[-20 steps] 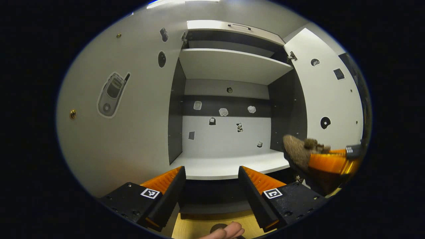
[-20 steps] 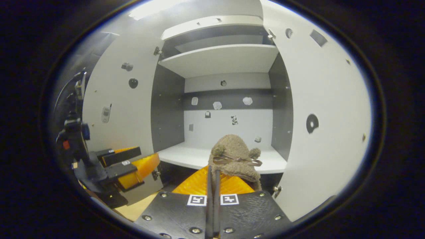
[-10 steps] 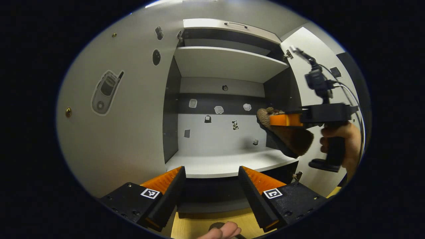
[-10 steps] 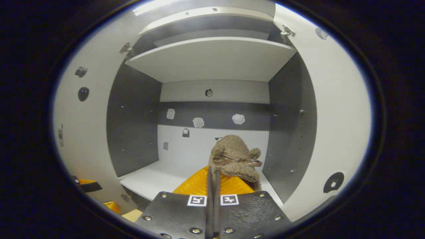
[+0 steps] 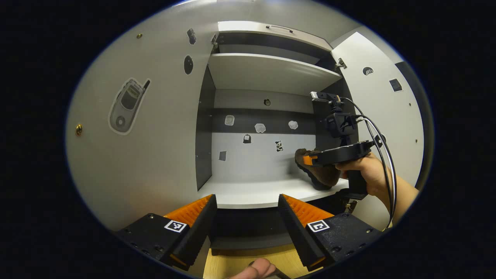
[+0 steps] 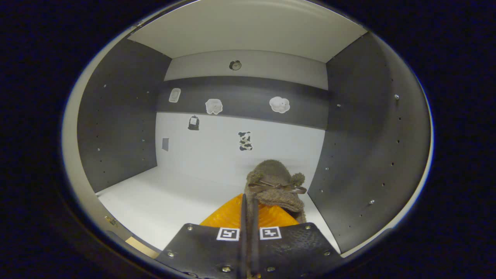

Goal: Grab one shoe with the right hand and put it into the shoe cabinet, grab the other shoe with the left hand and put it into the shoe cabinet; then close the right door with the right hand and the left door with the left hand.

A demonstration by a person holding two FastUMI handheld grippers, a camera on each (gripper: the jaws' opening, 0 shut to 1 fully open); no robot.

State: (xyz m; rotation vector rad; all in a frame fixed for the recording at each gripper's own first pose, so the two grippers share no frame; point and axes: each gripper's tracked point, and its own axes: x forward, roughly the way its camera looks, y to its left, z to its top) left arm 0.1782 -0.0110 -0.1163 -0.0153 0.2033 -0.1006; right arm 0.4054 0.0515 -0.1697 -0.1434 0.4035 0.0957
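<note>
- The right tongs (image 6: 248,217) are squeezed tight on a fuzzy brown shoe (image 6: 275,186) — both fingers press together with hardly a gap, and the shoe's edge is pinched between them.
- In the right gripper view the shoe sits at 6 o'clock, with its toe pointing at the back wall of the shoe cabinet (image 6: 116,116). It has a thin bow and two little pom-poms on top.
- The shoe is inside the cabinet, over the white lower shelf (image 6: 162,201), close to the dark side wall at 3 o'clock. I cannot tell if it touches the shelf yet.
- In the left gripper view the same shoe (image 5: 316,174) is at 3 o'clock, held by the right tongs (image 5: 310,159) with a hand (image 5: 368,172) on the grip, low over the right end of the shelf.
- The left tongs (image 5: 246,217) are wide open at 6 o'clock and hold nothing — they point at the cabinet from just outside it.
- The left door (image 5: 143,135) stands open at 9 o'clock, with a phone sticker (image 5: 126,106) on it. The right door (image 5: 391,116) stands open at 3 o'clock.
- A fingertip (image 5: 257,269) shows at the very bottom, over a pale wood floor (image 5: 228,263).
</note>
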